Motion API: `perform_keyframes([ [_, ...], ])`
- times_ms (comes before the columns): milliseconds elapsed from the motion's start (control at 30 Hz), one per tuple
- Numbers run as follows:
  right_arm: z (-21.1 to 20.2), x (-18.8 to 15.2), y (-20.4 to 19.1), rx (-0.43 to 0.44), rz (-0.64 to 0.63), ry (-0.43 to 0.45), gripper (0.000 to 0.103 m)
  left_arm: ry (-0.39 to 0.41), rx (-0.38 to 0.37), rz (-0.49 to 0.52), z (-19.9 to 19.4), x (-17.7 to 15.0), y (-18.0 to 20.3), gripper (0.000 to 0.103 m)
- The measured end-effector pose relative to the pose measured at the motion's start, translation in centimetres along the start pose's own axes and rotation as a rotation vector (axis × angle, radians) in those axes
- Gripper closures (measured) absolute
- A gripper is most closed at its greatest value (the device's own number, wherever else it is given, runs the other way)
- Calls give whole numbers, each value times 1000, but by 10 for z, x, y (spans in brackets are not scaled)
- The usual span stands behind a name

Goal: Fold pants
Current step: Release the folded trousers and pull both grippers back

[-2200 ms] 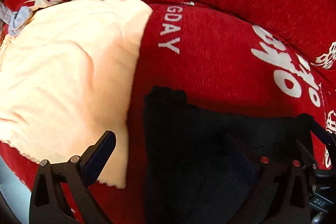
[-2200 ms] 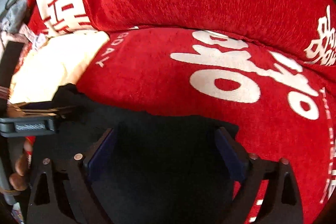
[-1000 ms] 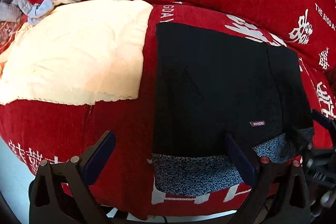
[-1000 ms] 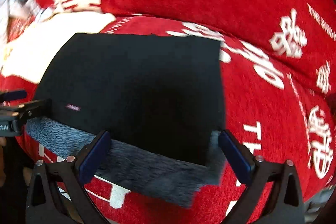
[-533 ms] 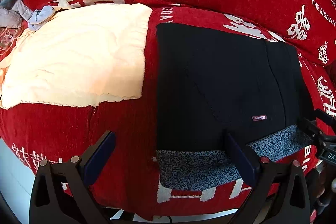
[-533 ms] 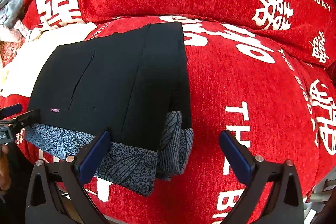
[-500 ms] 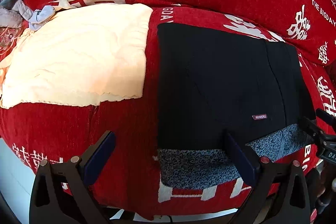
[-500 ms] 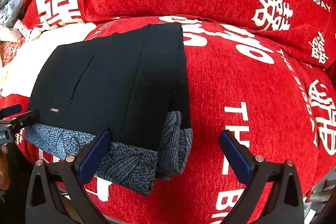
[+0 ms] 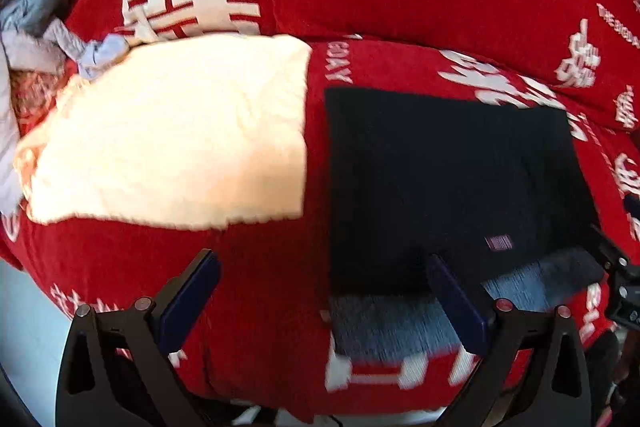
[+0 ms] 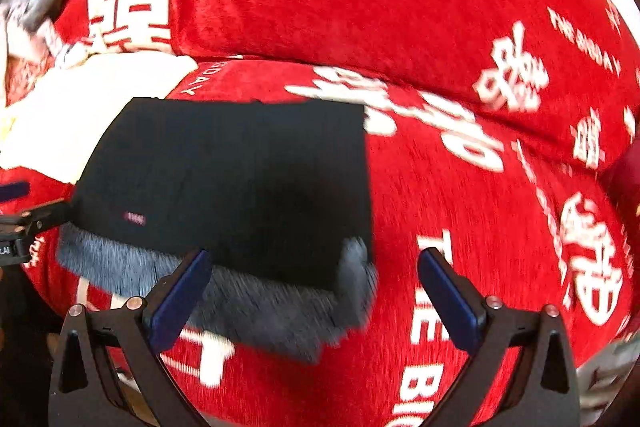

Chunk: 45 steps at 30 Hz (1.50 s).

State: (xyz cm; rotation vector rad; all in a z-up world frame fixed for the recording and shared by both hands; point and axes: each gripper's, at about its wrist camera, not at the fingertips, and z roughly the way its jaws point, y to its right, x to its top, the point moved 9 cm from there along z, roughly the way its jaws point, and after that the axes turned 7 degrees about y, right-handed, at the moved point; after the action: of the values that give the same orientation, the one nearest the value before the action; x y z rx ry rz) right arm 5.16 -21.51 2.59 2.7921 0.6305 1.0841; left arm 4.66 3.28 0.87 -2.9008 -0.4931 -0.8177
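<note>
Pants (image 9: 440, 183), black, folded into a flat rectangle on the red sofa cover (image 10: 460, 207), grey patterned lining showing along the near edge; right side tidier than half a second before. Left gripper (image 9: 320, 291) and right gripper (image 10: 316, 283) spread wide, holding nothing.

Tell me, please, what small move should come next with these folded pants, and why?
Probably draw both grippers back. The black pants lie folded flat on the red cushion, and the left gripper and right gripper are open, holding nothing; only the grey patterned edge sticks out.
</note>
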Motion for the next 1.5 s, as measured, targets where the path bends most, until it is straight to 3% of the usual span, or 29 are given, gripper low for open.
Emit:
perform_keyframes([
  [233,64,54,-20,75,66,-43,0,-47,48,-74,47,48,-10,0],
  [433,100,43,-29,85,43,-146,1,-73,87,-18,68,53,-2,0],
  [667,53,4,-34,134,1,-109,0,-41,33,-6,45,26,4,0],
  [933,12,-34,-40,116,-20,-79,0,-48,-16,14,14,-15,14,0],
  [1200,-25,-41,-18,72,124,-32,0,4,-74,10,-26,-35,29,0],
  [1367,-34,-44,-11,22,135,-17,0,5,-90,-6,-35,-44,32,0],
  [1500,-40,-50,-9,-5,140,-5,0,23,-56,12,-41,-52,32,0],
])
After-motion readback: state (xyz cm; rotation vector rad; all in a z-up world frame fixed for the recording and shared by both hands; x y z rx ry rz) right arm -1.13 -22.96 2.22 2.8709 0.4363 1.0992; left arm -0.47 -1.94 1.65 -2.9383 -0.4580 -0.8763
